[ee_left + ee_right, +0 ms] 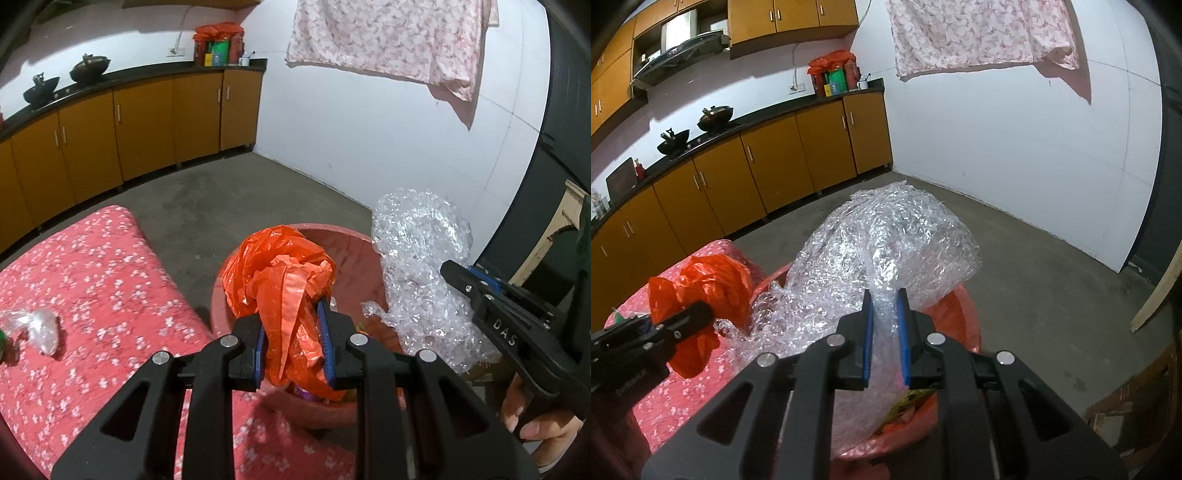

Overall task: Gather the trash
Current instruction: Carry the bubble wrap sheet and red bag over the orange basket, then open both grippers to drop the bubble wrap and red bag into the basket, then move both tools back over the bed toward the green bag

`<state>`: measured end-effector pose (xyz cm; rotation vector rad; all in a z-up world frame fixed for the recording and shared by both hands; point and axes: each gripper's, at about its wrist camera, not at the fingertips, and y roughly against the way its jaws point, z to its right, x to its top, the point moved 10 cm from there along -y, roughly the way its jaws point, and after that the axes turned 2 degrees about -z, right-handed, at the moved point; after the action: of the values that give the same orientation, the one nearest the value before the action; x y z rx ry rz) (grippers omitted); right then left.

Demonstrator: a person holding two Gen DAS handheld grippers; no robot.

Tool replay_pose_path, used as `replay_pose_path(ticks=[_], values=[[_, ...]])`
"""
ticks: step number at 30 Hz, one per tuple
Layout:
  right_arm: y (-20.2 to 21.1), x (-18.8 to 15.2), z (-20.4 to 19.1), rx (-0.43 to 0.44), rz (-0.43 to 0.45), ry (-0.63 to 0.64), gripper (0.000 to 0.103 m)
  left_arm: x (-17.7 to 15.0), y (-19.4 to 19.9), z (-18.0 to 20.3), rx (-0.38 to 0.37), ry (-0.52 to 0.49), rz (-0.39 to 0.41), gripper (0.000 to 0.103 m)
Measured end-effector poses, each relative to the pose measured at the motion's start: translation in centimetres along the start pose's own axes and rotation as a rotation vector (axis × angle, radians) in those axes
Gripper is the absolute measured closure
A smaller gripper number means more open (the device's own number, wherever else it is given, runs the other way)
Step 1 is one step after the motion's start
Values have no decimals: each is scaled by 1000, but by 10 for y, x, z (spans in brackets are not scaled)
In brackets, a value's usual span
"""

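My left gripper point(291, 314) is shut on a crumpled orange plastic bag point(280, 269) and holds it above a red basin point(354, 243) that stands beside the table. My right gripper point(885, 295) is shut on a big wad of clear bubble wrap point(886, 236) and holds it over the same basin point(964, 314). The right gripper point(458, 275) shows at the right of the left wrist view, with the bubble wrap point(421, 251). The left gripper point(698, 314) and the orange bag point(713, 284) show at the left of the right wrist view. Some trash lies in the basin, partly hidden.
A table with a red flowered cloth point(92, 280) lies to the left, with a clear plastic scrap point(37, 325) on it. Orange kitchen cabinets point(140, 122) line the back. A white wall point(369, 140) with a hanging pink cloth point(388, 37) stands behind bare concrete floor point(1052, 266).
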<state>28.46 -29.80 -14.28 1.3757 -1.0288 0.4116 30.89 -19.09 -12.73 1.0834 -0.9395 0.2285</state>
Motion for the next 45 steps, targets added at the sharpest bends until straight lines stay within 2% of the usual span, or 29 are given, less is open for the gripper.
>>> replay_pose_path(ticks=[14, 17, 19, 21, 24, 27, 30, 35, 38, 42, 45], values=[[-21, -6, -2, -7, -29, -23, 89, 14, -33, 18, -47, -27, -20, 79], [-26, -3, -3, 17, -33, -29, 85, 15, -38, 20, -55, -28, -25, 78], [-28, -2, 0, 25, -34, -35, 82, 15, -40, 19, -61, -23, -26, 70], [-30, -2, 0, 30, -35, -42, 76, 15, -42, 18, -63, -15, -26, 57], [-31, -3, 3, 25, -37, -46, 74, 15, -41, 13, -60, -3, -17, 46], [-31, -5, 6, 15, -37, -46, 69, 14, -40, 3, -35, 11, -16, 45], [-30, -7, 12, -9, -29, -49, 59, 13, -37, -12, -1, 43, -11, 40], [-22, -5, 14, -27, 12, -57, 26, 9, -22, -39, 78, 79, 21, 33], [-15, -1, 10, -38, 58, -57, 8, 4, -6, -59, 129, 102, 45, 26], [-7, 5, -2, -61, 105, -20, 4, -8, 20, -92, 220, 123, 71, 20], [-7, 5, -28, -19, 99, 28, 4, -18, 45, -130, 320, 150, 92, 18]])
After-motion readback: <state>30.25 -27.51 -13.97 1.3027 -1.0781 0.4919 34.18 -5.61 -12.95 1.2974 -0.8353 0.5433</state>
